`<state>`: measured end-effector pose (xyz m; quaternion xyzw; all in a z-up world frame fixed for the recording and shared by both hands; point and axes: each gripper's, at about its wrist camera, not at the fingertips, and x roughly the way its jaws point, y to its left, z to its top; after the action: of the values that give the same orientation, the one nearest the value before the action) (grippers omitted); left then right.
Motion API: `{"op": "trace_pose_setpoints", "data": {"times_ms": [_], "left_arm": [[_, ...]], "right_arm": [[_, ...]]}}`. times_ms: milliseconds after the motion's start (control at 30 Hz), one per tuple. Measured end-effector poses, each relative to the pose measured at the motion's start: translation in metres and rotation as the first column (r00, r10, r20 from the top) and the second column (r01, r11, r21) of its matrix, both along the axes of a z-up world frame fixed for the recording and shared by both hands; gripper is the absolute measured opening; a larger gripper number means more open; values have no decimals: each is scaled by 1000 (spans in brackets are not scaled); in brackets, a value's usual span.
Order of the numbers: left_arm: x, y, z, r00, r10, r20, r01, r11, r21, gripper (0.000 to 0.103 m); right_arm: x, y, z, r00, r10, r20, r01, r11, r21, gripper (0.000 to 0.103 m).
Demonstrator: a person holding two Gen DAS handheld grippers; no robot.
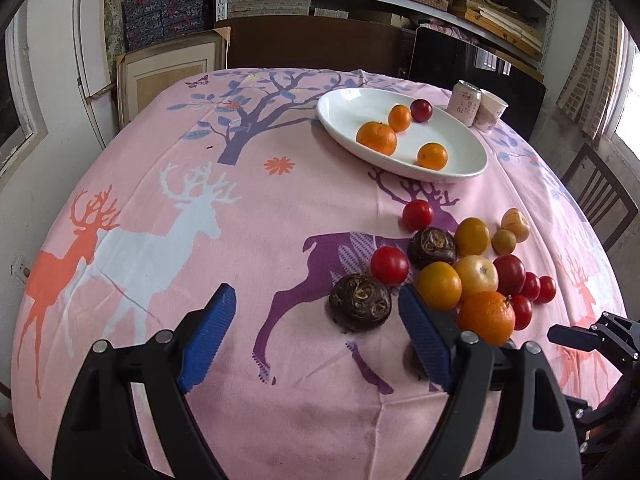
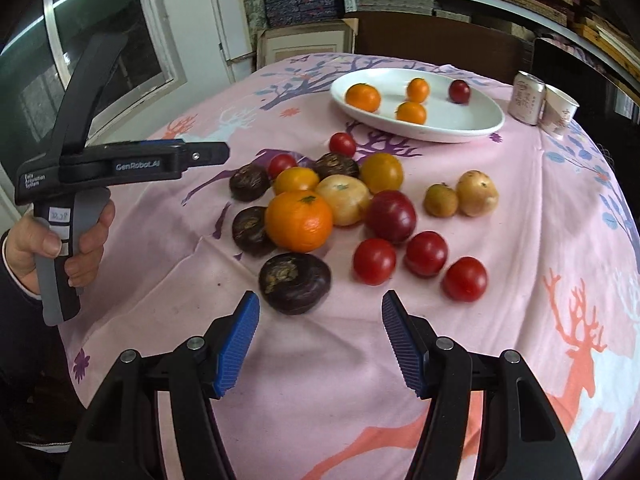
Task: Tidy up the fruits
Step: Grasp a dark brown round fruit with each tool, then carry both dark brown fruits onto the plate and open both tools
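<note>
Blue-padded jaws of the right gripper (image 2: 318,344) stand apart and empty just short of a dark water chestnut (image 2: 295,282) at the pile's near edge. Jaws of the left gripper (image 1: 316,336) are likewise apart, holding nothing, beside another water chestnut (image 1: 360,302). Loose fruit lies clustered on the pink tablecloth (image 1: 168,248), while the white oval plate (image 2: 472,128) beyond already holds three oranges and one dark red fruit, evidently the collecting point.

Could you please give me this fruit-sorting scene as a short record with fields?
Surface: pink deer-print tablecloth
Dish: white oval ceramic plate, far side
On plate: three small oranges, one dark red round fruit
Loose pile: large orange mandarin, red tomatoes, dark brown water chestnuts, yellow fruits
Left gripper: open, empty
Right gripper: open, empty
Beside plate: pale drink can, paper cup
</note>
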<state>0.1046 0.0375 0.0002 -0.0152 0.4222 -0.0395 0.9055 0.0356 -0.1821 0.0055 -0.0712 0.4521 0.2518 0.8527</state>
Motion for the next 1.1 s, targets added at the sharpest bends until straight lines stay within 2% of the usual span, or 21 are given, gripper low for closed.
{"op": "trace_pose_setpoints", "data": {"times_ms": [133, 233, 300, 333, 700, 767, 867, 900, 967, 1100], "left_arm": [[-1, 0, -2, 1000, -9, -6, 9, 1000, 14, 81], [2, -2, -7, 1000, -20, -25, 20, 1000, 21, 81], [5, -5, -11, 999, -26, -42, 27, 999, 25, 81], [7, -6, -14, 998, -29, -48, 31, 999, 27, 81], [24, -33, -34, 992, -67, -103, 74, 995, 66, 80], [27, -37, -39, 990, -83, -116, 92, 993, 68, 67], [30, -41, -41, 992, -66, -104, 75, 993, 89, 65], [29, -44, -40, 992, -76, -99, 86, 992, 93, 54], [26, -49, -38, 990, -103, -100, 112, 990, 86, 42], [19, -44, -26, 992, -94, -86, 100, 993, 63, 42]], "right_arm": [[5, 26, -12, 999, 42, -20, -43, 997, -61, 64], [13, 34, -20, 999, 34, -28, -36, 996, -86, 64], [19, 34, -24, 1000, 17, -24, -19, 996, -91, 52], [20, 35, -24, 1000, 21, -22, -22, 997, -79, 48], [5, 0, -13, 1000, -3, -9, 3, 1000, 11, 47], [3, -6, -12, 1000, -15, -7, 15, 1000, 16, 47], [3, -15, -11, 999, -37, -6, 37, 999, 25, 47], [4, -18, -11, 999, -45, -7, 45, 999, 31, 47], [3, -24, -9, 998, -62, -2, 62, 997, 38, 47], [-1, -38, 1, 995, -98, 28, 97, 994, 58, 47]]}}
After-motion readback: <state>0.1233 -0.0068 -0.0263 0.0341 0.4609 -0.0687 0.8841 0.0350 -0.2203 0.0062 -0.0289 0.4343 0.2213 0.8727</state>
